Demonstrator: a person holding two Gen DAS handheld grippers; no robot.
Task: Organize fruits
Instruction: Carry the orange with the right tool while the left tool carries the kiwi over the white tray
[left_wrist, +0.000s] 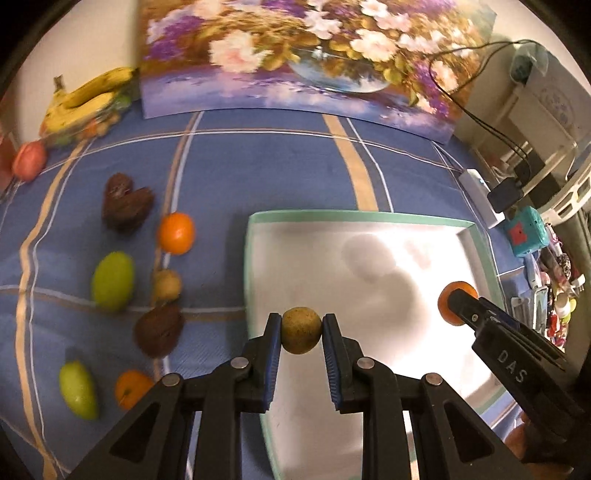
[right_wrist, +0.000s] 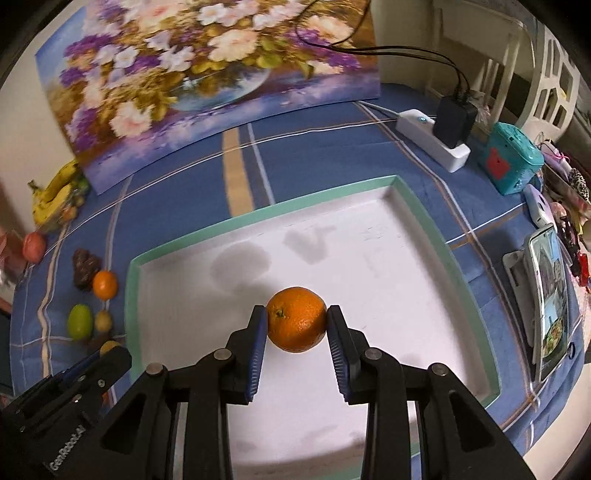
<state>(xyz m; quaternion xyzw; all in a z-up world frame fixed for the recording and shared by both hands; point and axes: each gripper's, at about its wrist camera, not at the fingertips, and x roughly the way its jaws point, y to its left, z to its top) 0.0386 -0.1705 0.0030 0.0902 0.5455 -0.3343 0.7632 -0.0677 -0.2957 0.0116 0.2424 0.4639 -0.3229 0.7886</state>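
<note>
Both hand-held grippers angled down over tray: left clamping brown fruit, right clamping orange.

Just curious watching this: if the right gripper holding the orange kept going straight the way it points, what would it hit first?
Most likely the white floor of the tray. The right gripper points steeply down over it, and nothing lies between the orange and the tray, though depth is hard to judge.

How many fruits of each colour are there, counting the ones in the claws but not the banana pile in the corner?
Orange fruits: 3
Green fruits: 2
Tan fruits: 2
Dark brown fruits: 2
Pink fruit: 1
Total: 10
</note>
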